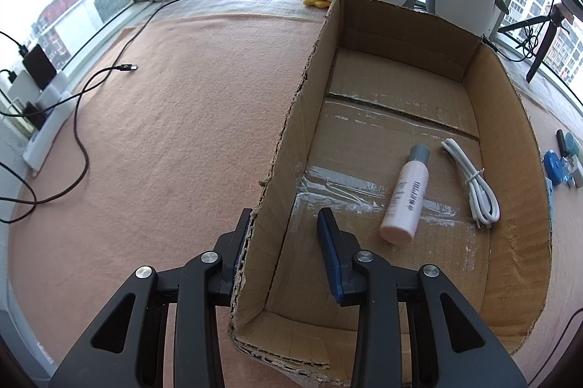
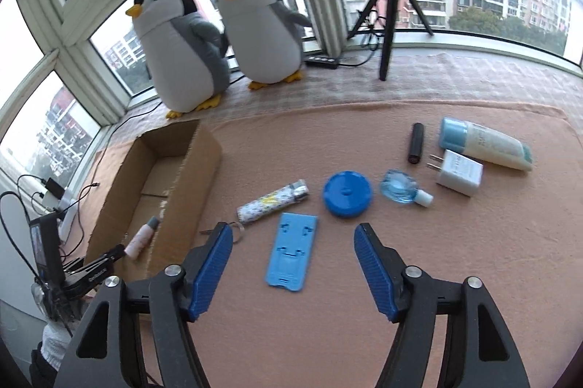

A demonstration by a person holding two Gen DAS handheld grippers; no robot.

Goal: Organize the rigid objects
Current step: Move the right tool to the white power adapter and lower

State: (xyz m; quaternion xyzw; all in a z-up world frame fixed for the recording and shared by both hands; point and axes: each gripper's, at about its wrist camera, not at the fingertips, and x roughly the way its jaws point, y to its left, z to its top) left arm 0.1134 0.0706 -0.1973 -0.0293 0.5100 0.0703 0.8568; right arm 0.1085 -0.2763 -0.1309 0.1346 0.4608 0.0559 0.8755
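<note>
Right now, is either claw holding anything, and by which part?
The left claw straddles the cardboard box's near-left side wall, jaws apart, not visibly clamped. The right claw is open and empty above the blue phone stand.

Left gripper [image 1: 286, 242] straddles the cardboard box [image 1: 510, 133] wall, jaws apart.

One finger sits outside, the other inside; within the box a pink bottle [image 1: 404, 196] lies beside a coiled white cable [image 1: 473, 184], close but apart.
</note>
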